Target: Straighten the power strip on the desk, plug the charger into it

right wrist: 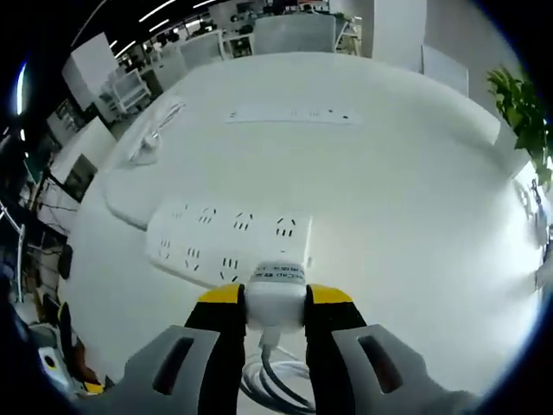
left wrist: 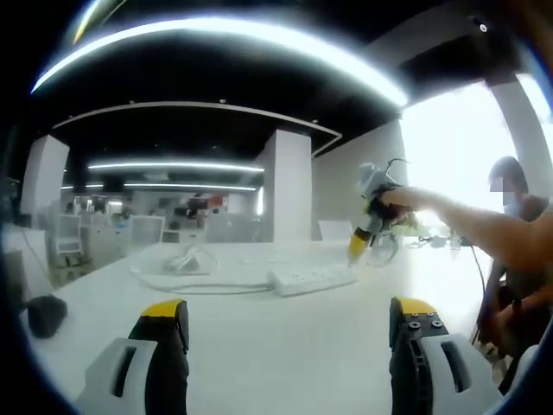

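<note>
Here your right gripper (right wrist: 275,304) clamps the charger (right wrist: 276,296) right at the power strip (right wrist: 226,240); your left gripper (left wrist: 289,322) hangs with jaws apart above the surface (left wrist: 285,346).

Right tool (right wrist: 275,304) grips charger (right wrist: 276,294) at power strip (right wrist: 226,241)

The left gripper view sits low over the bench (left wrist: 259,346), looking level across it toward the far office, well back from the power strip (left wrist: 313,279). The right gripper view looks steeply down from close above the same power strip (right wrist: 229,242), its near end just beyond the jaws. Both views share the strip and the white bench (right wrist: 415,216); the left view also catches the right hand-held gripper (left wrist: 359,248) at the strip's right end.
</note>
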